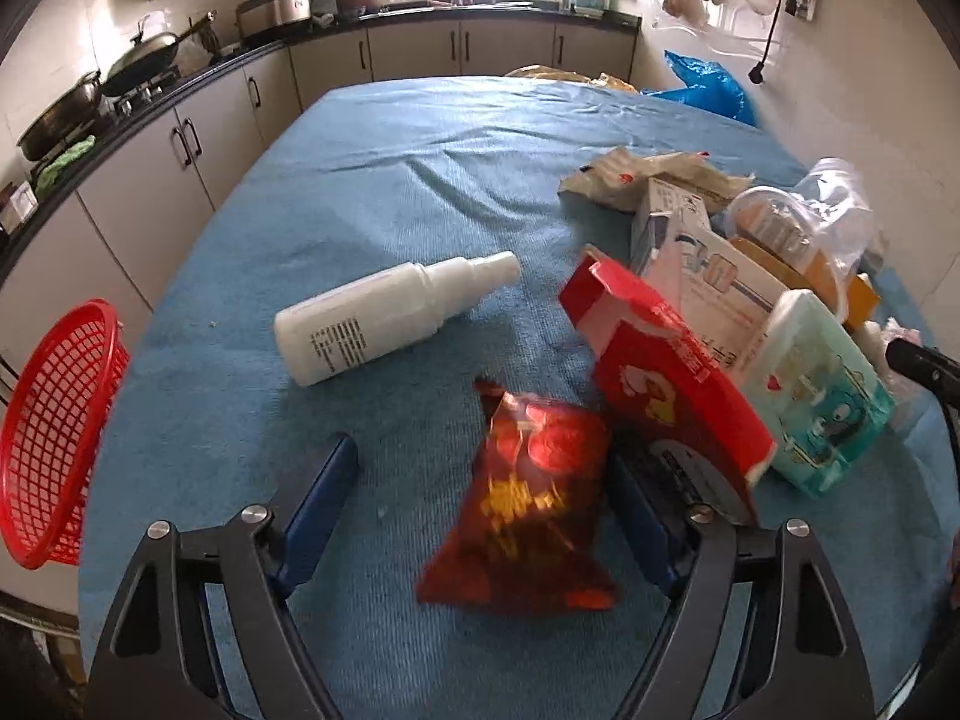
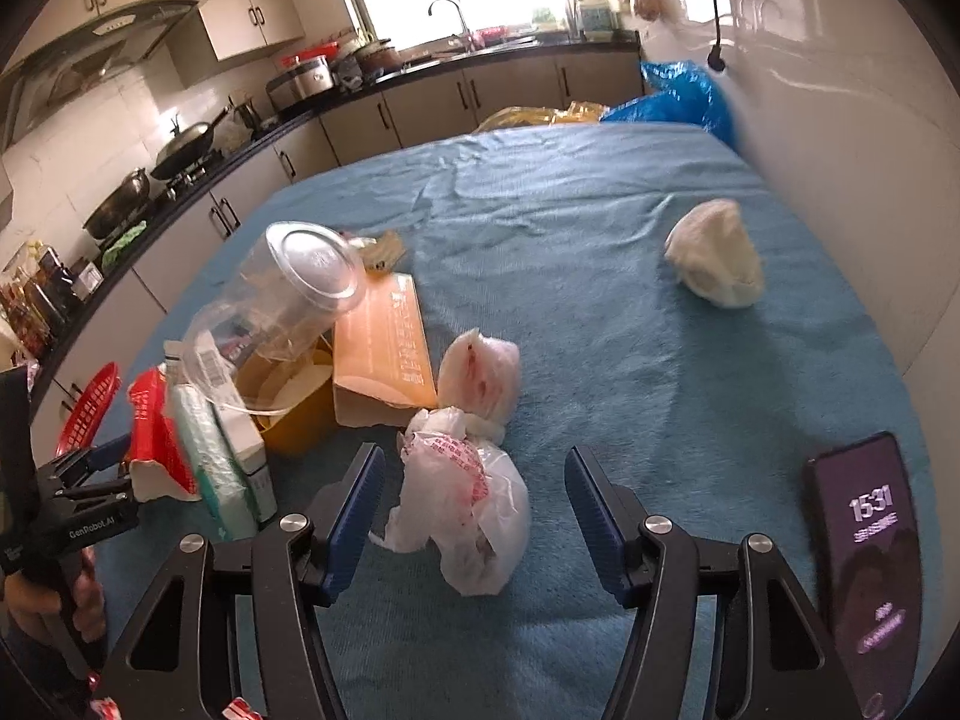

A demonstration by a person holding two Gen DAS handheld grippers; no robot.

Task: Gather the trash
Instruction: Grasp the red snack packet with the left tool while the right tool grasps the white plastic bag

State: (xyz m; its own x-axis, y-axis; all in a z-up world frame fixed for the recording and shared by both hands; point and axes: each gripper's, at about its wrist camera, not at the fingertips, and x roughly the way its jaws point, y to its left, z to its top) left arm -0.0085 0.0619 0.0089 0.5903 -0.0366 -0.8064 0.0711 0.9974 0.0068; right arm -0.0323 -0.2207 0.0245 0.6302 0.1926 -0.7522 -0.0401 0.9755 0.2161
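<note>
1. Your left gripper [image 1: 480, 504] stands unclenched astride the red snack wrapper [image 1: 528, 492] on the blue tablecloth [image 1: 390, 180]; its long axis runs along the fingers, neither pad pressing.
2. Your right gripper [image 2: 474, 510] likewise brackets the crumpled white plastic bag [image 2: 462, 504], nothing grasped.
3. The red basket [image 1: 54, 432] hangs left, nearer your left hand.

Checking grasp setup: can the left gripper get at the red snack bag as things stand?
Probably yes. The red snack bag already lies between the open left gripper fingers, untouched; the red carton crowds one finger.

Home kitchen, woks [image 1: 141, 57] on stove, cabinets [image 1: 414, 51], sink faucet [image 2: 447, 9]
</note>
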